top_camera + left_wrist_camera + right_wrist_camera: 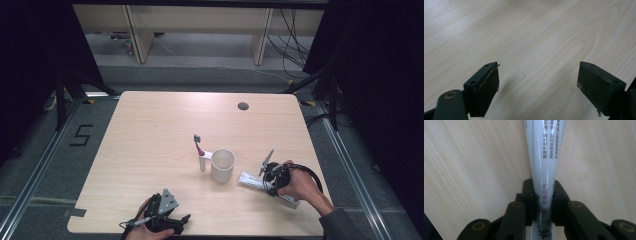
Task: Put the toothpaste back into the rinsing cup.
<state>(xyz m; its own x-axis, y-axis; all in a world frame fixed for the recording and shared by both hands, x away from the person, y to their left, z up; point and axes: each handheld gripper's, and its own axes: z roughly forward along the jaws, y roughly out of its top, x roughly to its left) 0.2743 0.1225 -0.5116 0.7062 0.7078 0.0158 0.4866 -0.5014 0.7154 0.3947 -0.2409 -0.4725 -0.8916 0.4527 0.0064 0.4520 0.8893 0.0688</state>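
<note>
The left gripper (184,221) rests near the table's (150,130) front edge, jaws spread on nothing. The right gripper (543,195) clamps a toothpaste tube (545,150) lying flat just right of a white cup (222,165); a toothbrush (199,151) stands just beyond.
</note>
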